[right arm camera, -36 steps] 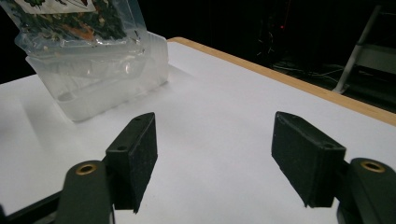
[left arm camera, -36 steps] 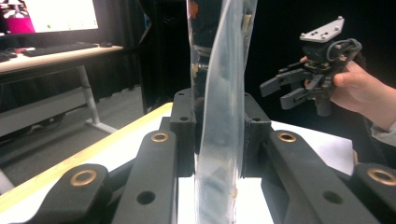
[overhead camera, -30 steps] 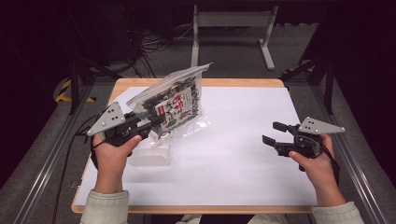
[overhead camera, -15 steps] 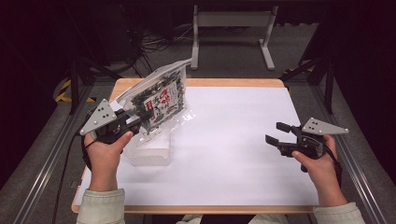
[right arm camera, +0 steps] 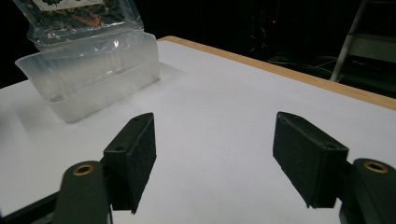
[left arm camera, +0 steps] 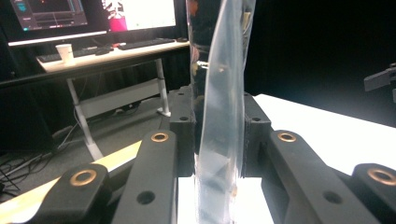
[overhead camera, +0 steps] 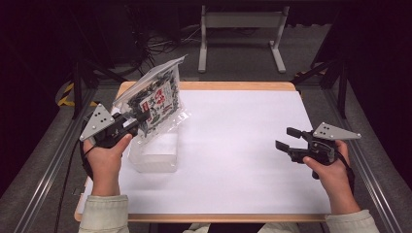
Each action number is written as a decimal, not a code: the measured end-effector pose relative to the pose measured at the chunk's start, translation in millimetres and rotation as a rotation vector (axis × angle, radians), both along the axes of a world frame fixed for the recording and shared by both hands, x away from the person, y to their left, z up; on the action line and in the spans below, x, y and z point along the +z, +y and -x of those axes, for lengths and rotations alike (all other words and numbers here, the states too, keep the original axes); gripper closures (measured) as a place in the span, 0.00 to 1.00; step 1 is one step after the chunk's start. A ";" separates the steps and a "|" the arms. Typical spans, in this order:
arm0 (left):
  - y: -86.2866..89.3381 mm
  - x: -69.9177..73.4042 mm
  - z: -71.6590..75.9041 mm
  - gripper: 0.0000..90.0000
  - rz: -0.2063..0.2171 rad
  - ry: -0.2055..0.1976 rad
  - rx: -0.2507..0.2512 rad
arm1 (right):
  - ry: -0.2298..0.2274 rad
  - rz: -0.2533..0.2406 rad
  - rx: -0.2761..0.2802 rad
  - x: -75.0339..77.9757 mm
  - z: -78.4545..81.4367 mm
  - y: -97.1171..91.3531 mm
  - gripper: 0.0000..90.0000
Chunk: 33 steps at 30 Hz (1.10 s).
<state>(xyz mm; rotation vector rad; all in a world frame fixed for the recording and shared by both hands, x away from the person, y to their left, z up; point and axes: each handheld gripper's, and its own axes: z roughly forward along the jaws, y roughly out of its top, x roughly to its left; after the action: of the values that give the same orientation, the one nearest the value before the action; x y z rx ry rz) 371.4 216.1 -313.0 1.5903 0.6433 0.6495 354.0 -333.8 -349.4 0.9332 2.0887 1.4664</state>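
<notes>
Jaws of left gripper (left arm camera: 219,140) clamp bag (overhead camera: 155,99); high view shows label.

Clear plastic pouch (overhead camera: 154,99), dark contents, white label with red and black print. Translucent, colourless rectangular plastic tub (overhead camera: 154,153) with frosted look. Desk (overhead camera: 243,145) white on top, light wood edge. Left claw (overhead camera: 141,119) black, grey three-cornered plate; right claw (overhead camera: 286,138) same black and grey. Brass-coloured rivets on the black jaws. Sleeves pale cream.
</notes>
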 end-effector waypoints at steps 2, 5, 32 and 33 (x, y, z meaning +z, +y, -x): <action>2.0 -1.7 -1.0 0.81 -0.005 0.002 0.012 | 0.000 -0.001 0.001 -0.5 -0.6 0.0 0.33; 3.4 -2.9 -1.5 0.81 -0.009 0.006 0.018 | 0.003 -0.002 -0.001 -1.1 -1.1 -0.1 0.33; 1.8 -42.3 -13.4 0.81 -0.038 0.071 0.015 | 0.010 -0.011 0.033 -3.7 -11.8 8.9 0.33; 2.6 -43.3 -13.8 0.81 -0.036 0.071 0.017 | 0.010 -0.011 0.033 -3.8 -11.9 9.3 0.33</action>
<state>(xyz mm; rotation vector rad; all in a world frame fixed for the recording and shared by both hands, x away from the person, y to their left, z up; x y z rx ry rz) 385.1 218.7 -356.3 1.6491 0.7019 0.6222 365.9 -324.5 -353.2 0.9160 2.1150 1.4938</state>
